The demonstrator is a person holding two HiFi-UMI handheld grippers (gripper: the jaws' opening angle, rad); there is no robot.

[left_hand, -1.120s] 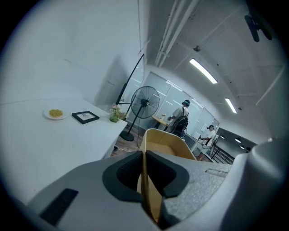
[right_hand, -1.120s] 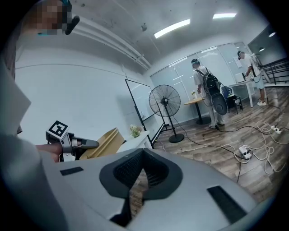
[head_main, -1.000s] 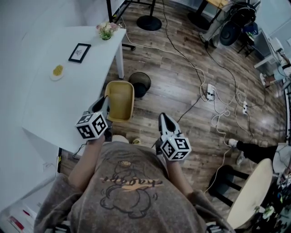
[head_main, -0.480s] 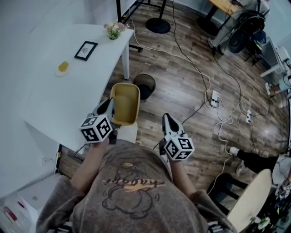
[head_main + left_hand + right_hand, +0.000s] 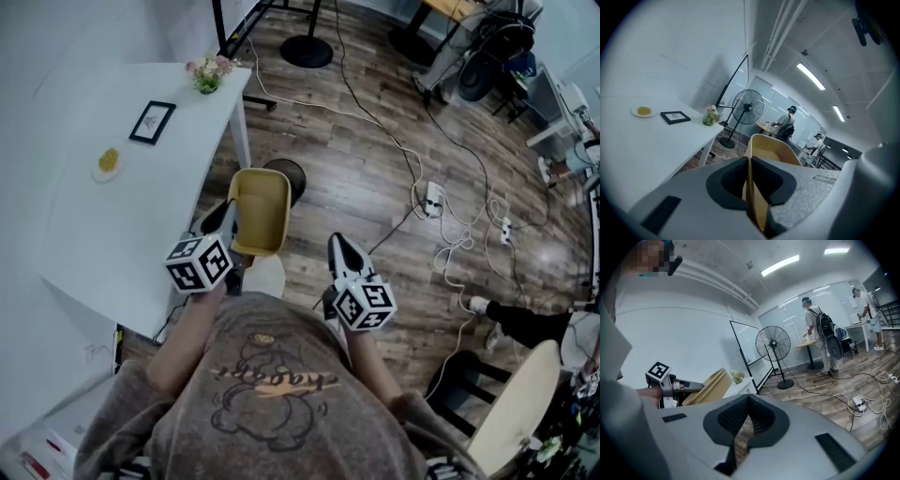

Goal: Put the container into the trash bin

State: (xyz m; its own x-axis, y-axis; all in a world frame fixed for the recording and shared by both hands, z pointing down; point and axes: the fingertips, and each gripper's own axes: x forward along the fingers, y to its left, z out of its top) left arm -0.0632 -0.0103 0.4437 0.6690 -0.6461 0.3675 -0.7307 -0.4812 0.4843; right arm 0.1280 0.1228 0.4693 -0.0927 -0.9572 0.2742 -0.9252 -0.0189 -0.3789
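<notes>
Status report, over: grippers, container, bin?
Left gripper shut on container wall. Right gripper shut, empty. Container in air, close before bin. Nothing seen between them.

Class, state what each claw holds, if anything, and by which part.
The left claw is shut on the yellow container, pinching its thin wall at the near rim. The right claw is shut and holds nothing.

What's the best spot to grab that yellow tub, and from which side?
The thin near-end wall at the rim, coming in from that near end. The container is an open tub with slim walls, so one jaw fits inside and one outside; the left gripper is shut on it just so.
</notes>
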